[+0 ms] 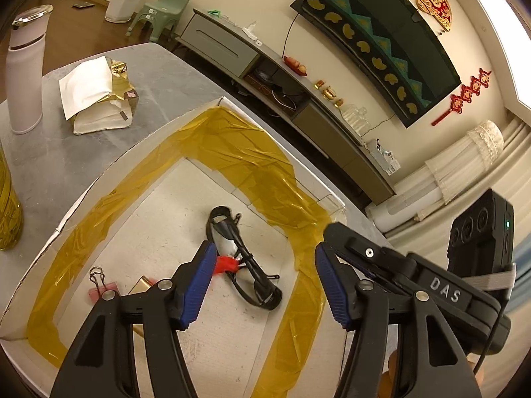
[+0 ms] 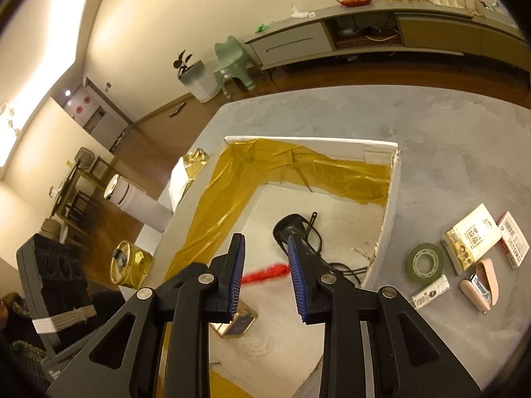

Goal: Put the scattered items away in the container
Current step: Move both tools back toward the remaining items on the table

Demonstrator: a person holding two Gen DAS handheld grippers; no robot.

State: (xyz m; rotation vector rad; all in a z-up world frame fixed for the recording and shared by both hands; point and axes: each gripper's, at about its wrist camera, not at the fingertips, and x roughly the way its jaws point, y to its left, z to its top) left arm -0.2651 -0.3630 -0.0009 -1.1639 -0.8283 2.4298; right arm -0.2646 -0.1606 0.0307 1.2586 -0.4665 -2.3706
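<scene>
A white cardboard box (image 1: 232, 107) lined with yellow tape holds black glasses (image 1: 247, 258), a red fluffy item (image 1: 227, 263), a pink binder clip (image 1: 101, 287) and a small gold box (image 1: 142, 285). My left gripper (image 1: 264, 252) hangs open above the glasses, holding nothing. My right gripper (image 2: 265, 242) is open too, over the same box (image 2: 393, 199). The red item (image 2: 265, 273) shows blurred below its fingers, next to the glasses (image 2: 298, 232) and the gold box (image 2: 237, 325). The right gripper's housing (image 1: 415, 275) crosses the box's right rim.
On the grey table (image 2: 448, 152) right of the box lie a green tape roll (image 2: 424, 262), a tissue pack (image 2: 471, 237), a red-and-white carton (image 2: 512, 238), a pink stapler (image 2: 481, 285) and a small white tube (image 2: 429, 295). A white bottle (image 1: 25, 73), a gold-and-white bag (image 1: 99, 96) and a yellow jar (image 2: 127, 265) stand to the left.
</scene>
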